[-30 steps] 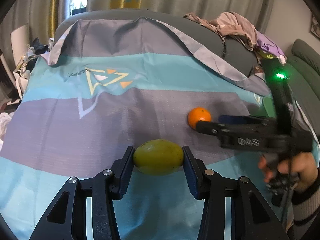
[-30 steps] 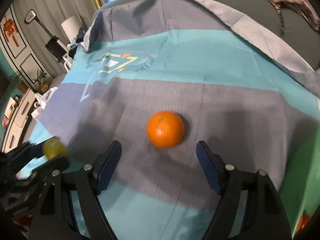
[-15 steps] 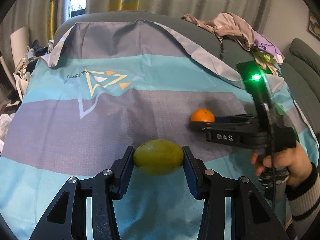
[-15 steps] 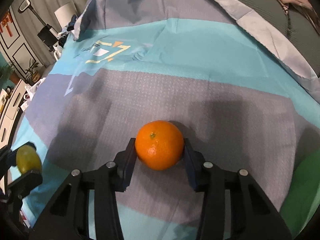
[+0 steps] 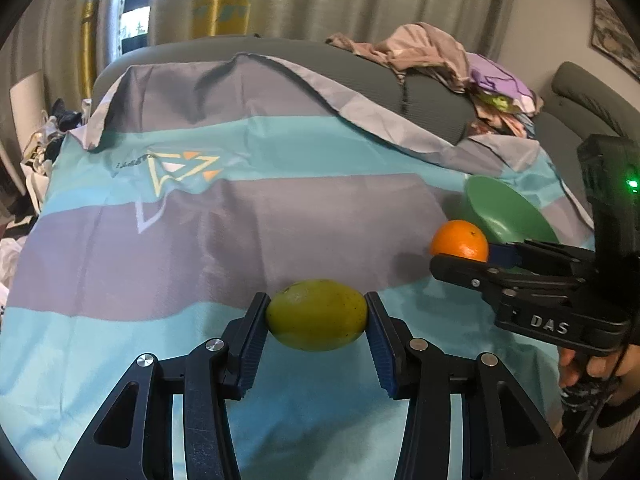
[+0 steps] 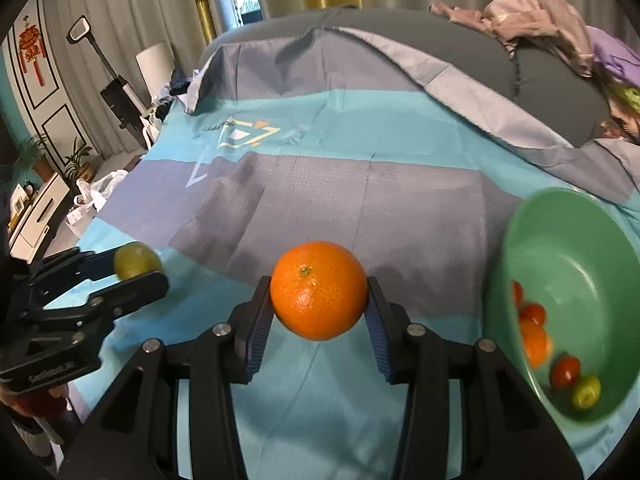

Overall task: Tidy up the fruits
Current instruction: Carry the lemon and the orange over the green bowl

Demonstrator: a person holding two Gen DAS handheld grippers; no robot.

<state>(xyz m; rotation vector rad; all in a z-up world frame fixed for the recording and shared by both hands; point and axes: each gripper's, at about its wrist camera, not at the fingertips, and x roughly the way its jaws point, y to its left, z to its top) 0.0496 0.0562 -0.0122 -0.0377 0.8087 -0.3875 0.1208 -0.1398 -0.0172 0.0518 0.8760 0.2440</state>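
At frame centre my right gripper [image 6: 319, 307] clamps the orange [image 6: 319, 295], left gripper [image 5: 316, 322] grips the lemon [image 5: 316, 314]; next I'd carry both to the green bowl [image 6: 568, 240], lower right.

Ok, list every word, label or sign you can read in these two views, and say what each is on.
"DAS": raised letters on the body of the right hand-held gripper, seen from the left camera.
Small lettering beside the triangle logo on the striped cloth: too blurred to read.
Embossed text on the left hand-held gripper: too blurred to read.
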